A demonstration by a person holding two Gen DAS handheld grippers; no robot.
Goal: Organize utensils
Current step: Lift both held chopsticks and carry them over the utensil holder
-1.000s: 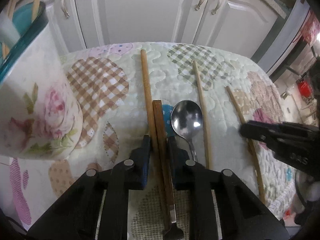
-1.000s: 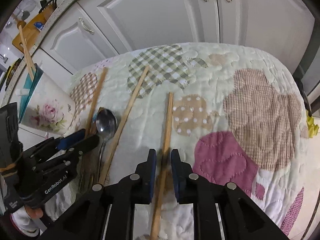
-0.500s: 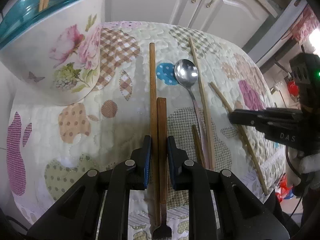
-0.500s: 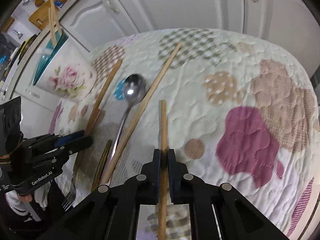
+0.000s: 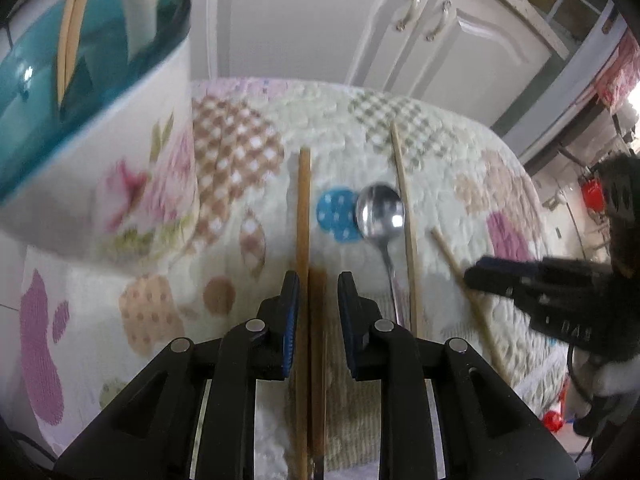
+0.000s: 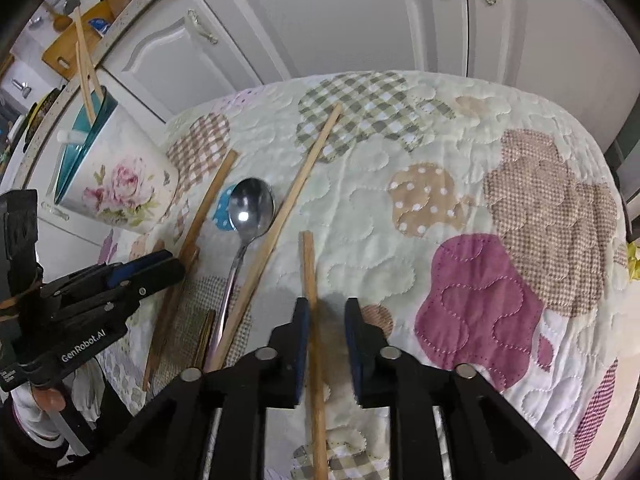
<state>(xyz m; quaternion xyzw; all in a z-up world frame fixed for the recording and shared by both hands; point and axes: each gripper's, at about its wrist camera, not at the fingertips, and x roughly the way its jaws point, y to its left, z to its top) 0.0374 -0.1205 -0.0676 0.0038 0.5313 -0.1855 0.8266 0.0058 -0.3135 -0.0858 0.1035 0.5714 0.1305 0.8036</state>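
My left gripper (image 5: 318,286) is open, its jaws astride a brown-handled fork (image 5: 318,356) and a long wooden chopstick (image 5: 303,216) lying on the quilted cloth. A steel spoon (image 5: 380,212) and another chopstick (image 5: 406,216) lie just right of them. My right gripper (image 6: 326,312) is open around a wooden chopstick (image 6: 310,280) lying on the cloth. The floral cup (image 5: 92,136) with a teal inside stands at the left and holds chopsticks (image 5: 68,36); it also shows in the right wrist view (image 6: 116,176).
White cabinet doors (image 5: 312,20) stand behind the table. The patchwork cloth (image 6: 460,208) covers the table; its edge drops off at the right. The left gripper (image 6: 120,284) shows at the left of the right wrist view, the right gripper (image 5: 520,280) at the right of the left wrist view.
Both grippers were shut on their utensils half a second ago, the fork and chopstick, and have opened. The left view has tilted up toward the cup.
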